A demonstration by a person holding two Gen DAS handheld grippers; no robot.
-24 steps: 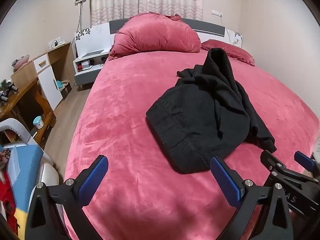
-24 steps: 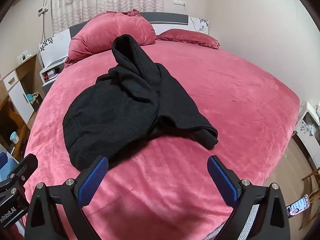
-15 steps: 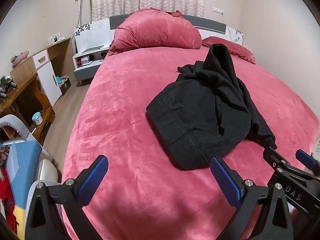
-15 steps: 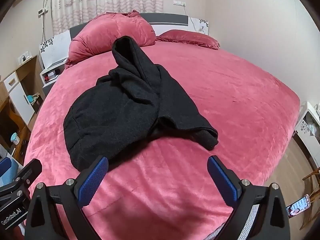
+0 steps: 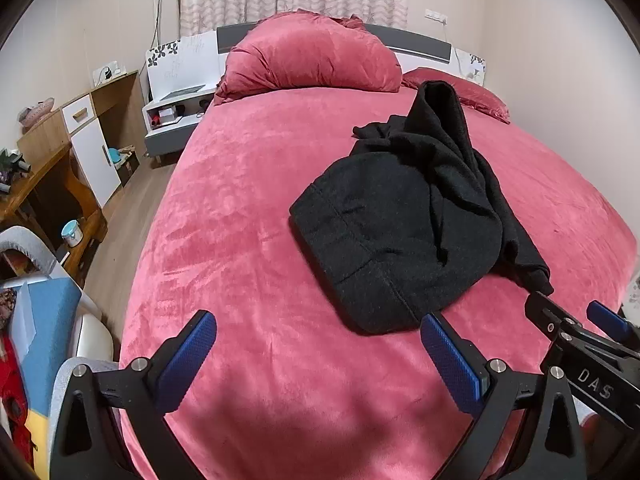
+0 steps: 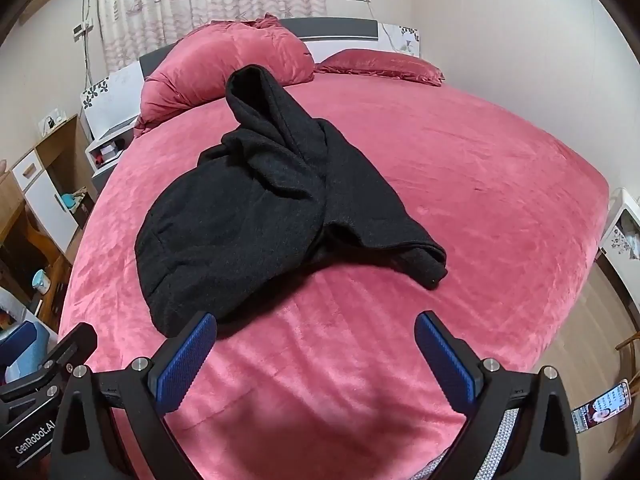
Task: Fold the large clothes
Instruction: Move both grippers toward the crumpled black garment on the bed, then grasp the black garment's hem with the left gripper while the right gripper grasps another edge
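Note:
A large black fleece garment (image 5: 404,220) lies crumpled in a heap on the pink bed (image 5: 248,208), one end bunched up toward the pillows. In the right wrist view the same garment (image 6: 256,216) spreads across the middle of the bed (image 6: 480,184). My left gripper (image 5: 318,344) hovers over the bed's near edge, jaws wide open and empty, its right pad just short of the garment's hem. My right gripper (image 6: 316,344) is also wide open and empty, with the garment's near edge just beyond its left pad. Each gripper shows at the edge of the other's view.
Two pink pillows (image 5: 312,60) lie against the headboard. A nightstand (image 5: 172,120) and wooden desk and cabinets (image 5: 60,152) stand left of the bed. A white cabinet (image 6: 624,228) and a phone (image 6: 600,404) on the floor are to the right.
Both grippers have edged slightly closer to the garment over the bed's near edge; the jaws stay wide open and the garment has not moved.

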